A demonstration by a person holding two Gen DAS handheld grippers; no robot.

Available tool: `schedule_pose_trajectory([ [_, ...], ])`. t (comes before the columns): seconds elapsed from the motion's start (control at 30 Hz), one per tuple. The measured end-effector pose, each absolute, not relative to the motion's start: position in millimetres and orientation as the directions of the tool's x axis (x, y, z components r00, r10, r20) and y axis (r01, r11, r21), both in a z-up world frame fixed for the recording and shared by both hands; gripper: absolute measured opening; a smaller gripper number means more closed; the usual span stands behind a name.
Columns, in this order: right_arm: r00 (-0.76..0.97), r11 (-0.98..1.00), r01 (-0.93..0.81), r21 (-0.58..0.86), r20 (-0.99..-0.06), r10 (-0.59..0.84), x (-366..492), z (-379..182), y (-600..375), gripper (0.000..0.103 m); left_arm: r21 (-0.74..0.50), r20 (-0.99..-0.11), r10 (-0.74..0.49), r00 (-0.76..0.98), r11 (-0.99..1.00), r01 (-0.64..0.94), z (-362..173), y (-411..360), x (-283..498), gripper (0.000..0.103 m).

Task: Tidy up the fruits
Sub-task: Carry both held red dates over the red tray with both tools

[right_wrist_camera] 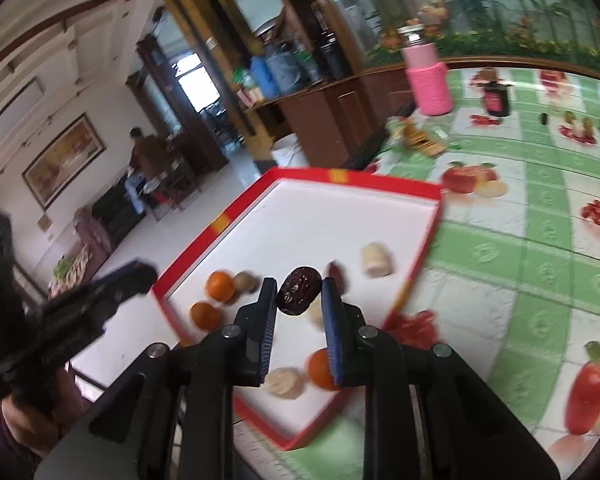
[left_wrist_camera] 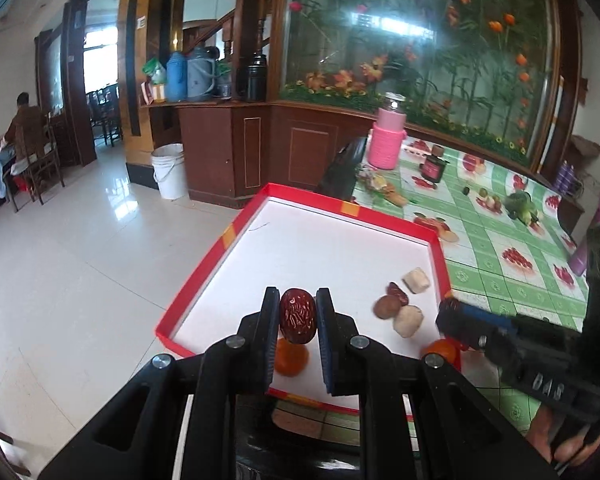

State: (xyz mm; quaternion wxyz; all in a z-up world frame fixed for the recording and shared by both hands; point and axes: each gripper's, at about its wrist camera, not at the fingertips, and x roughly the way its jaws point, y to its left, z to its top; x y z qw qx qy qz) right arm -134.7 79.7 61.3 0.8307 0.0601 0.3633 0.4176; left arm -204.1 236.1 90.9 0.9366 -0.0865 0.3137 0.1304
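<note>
My left gripper is clamped on a red date, held above the near end of the tray. My right gripper is closed on a darker date, also over the tray. On the tray floor lie oranges, pale chunks, a brown fruit and another date. The tray sits at the corner of the table.

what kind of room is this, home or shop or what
Most likely a home's dining or living room: a table with a fruit-print tablecloth, thermos flasks on a wooden cabinet, and a wooden staircase behind.
</note>
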Motion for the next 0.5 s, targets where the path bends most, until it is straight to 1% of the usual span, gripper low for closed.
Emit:
schedule_pose_trajectory([
  [0.2,0.391,0.646,-0.692,0.322,-0.585,0.710,-151,53,112,0.025,-0.081,-0.636,0.208,0.743,0.940,-0.332,77,253,-192,0.017],
  [0.4,0.382,0.679,-0.665,0.312,-0.639,0.668,-140,44,134,0.025,-0.079,-0.667,0.210,0.715,0.934,-0.348,64,270,-186,0.017],
  [0.5,0.363,0.685,-0.650,0.329,-0.657,0.661,-134,37,144,0.025,-0.081,-0.679,0.205,0.705,0.933,-0.350,58,274,-184,0.017],
])
